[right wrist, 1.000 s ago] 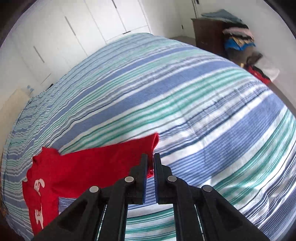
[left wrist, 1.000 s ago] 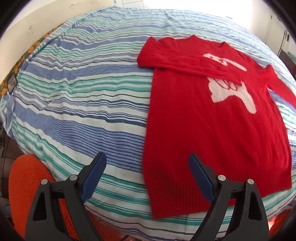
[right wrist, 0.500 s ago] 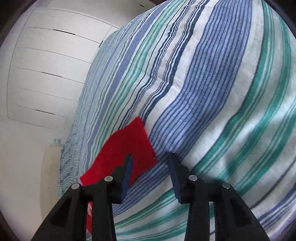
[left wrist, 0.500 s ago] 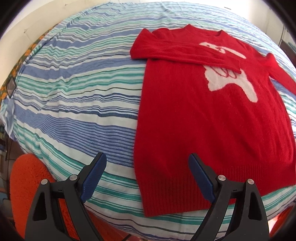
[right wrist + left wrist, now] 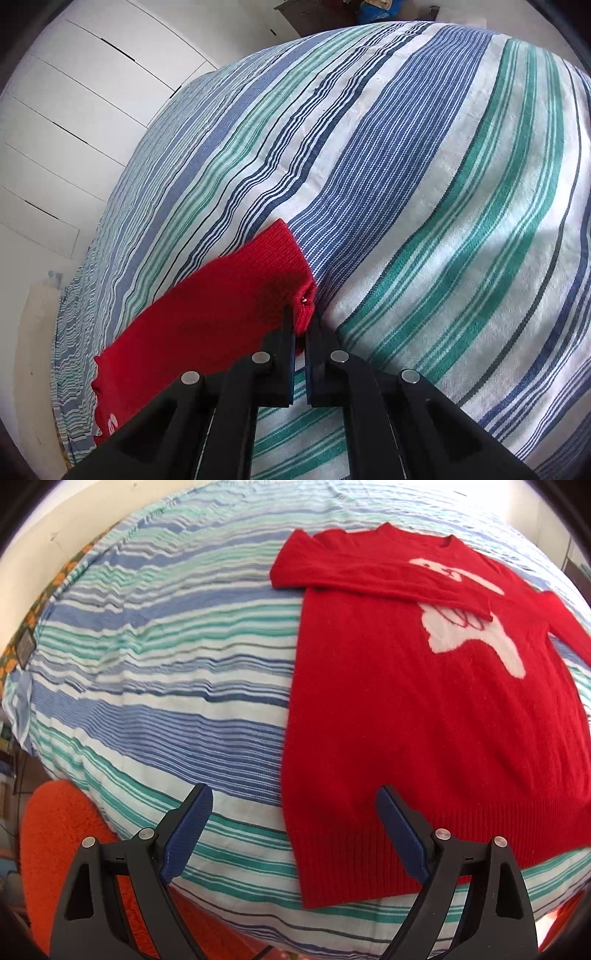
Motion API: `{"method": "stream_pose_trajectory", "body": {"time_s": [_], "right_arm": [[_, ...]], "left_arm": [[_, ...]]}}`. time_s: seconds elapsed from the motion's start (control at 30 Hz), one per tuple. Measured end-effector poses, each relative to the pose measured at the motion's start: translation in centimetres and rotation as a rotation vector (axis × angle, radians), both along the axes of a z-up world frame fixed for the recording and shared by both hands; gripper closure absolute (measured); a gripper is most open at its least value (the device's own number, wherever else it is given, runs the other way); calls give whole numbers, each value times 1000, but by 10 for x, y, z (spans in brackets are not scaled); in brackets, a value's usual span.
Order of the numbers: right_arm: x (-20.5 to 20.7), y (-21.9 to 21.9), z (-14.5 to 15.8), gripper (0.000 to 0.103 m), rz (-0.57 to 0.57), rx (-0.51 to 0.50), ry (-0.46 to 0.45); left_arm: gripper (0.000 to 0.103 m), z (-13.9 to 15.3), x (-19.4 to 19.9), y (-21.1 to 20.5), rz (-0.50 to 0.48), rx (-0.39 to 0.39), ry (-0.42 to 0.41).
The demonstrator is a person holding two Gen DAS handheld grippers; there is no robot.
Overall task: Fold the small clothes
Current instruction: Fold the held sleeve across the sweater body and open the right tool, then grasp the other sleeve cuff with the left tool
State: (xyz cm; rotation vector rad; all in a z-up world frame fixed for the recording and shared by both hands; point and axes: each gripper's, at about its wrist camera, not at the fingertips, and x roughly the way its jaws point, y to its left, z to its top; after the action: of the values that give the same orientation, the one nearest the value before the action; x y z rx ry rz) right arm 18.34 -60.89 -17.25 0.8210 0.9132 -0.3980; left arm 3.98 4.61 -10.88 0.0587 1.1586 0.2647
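Observation:
A red sweater (image 5: 424,709) with a white figure on its chest lies flat on the striped bed. Its left sleeve (image 5: 369,579) is folded across the chest. My left gripper (image 5: 295,834) is open and empty, hovering just above the sweater's lower left hem corner. In the right wrist view my right gripper (image 5: 301,325) is shut on the cuff of the other red sleeve (image 5: 221,317), which stretches out over the bed.
The bed's blue, green and white striped cover (image 5: 166,672) fills both views. An orange fuzzy rug (image 5: 55,834) lies below the bed's near edge. White wardrobe doors (image 5: 74,103) stand behind the bed, and a dark dresser with clothes (image 5: 351,11) is far off.
My right gripper opened, then shut again on the sleeve cuff, closer to the bed. My left gripper moved slightly; the sweater hem now sits nearer between its fingers.

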Motion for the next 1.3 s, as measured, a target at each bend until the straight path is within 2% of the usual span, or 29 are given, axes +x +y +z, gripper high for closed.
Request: {"method": "stream_pose_trajectory", "body": {"time_s": [0.17, 0.27, 0.3, 0.33, 0.37, 0.4, 0.47, 0.53, 0.63, 0.73, 0.77, 0.83, 0.87, 1.0, 1.07, 1.1, 1.17, 1.2, 1.23, 1.27, 1.3], "right_arm": [[5, 16, 15, 100, -38, -81, 44], [11, 24, 13, 99, 20, -126, 68], [12, 25, 15, 96, 38, -132, 66], [12, 26, 16, 90, 59, -130, 59], [10, 27, 18, 76, 81, -127, 63], [9, 28, 22, 56, 101, -127, 66], [-10, 33, 34, 35, 124, -175, 66], [-30, 34, 52, 34, 139, -240, 53], [-63, 46, 81, 34, 211, -283, -1], [-106, 72, 105, 34, 295, -392, -41], [-121, 83, 111, 30, 311, -424, -53], [-137, 97, 123, 24, 321, -457, -94], [-146, 103, 129, 22, 319, -478, -116], [-152, 116, 132, 21, 331, -529, -119], [-144, 117, 123, 21, 340, -530, -103], [-142, 115, 122, 21, 341, -524, -98], [-140, 112, 118, 21, 339, -507, -91], [-139, 112, 117, 21, 342, -500, -89], [-140, 112, 116, 21, 345, -497, -89], [-140, 112, 115, 21, 347, -499, -90], [-141, 113, 116, 21, 350, -502, -92]], "left_arm": [[12, 6, -3, 3, 3, 34, -30], [12, 8, 0, -2, -32, 62, -23], [12, 12, 1, -6, -59, 85, -27], [12, 16, 3, -8, -78, 94, -31], [12, 24, 6, -12, -108, 95, -39], [12, 31, 9, -14, -133, 88, -49], [12, 54, 22, -21, -196, 50, -78], [11, 75, 41, -36, -284, 25, -105], [8, 87, 71, -74, -449, 57, -104], [8, 71, 98, -120, -588, 175, -150], [10, 57, 113, -131, -607, 189, -115], [30, 24, 140, -145, -601, 176, -17], [33, 13, 149, -148, -595, 178, 9], [33, -16, 166, -163, -611, 226, 33], [32, -28, 165, -172, -664, 294, 41], [30, -34, 163, -178, -692, 350, 31], [29, -39, 164, -184, -709, 404, 5], [33, -39, 167, -184, -697, 401, 0], [52, -38, 173, -181, -668, 372, -4], [71, -35, 181, -172, -612, 304, -4], [96, -32, 188, -162, -547, 265, 6]]}}
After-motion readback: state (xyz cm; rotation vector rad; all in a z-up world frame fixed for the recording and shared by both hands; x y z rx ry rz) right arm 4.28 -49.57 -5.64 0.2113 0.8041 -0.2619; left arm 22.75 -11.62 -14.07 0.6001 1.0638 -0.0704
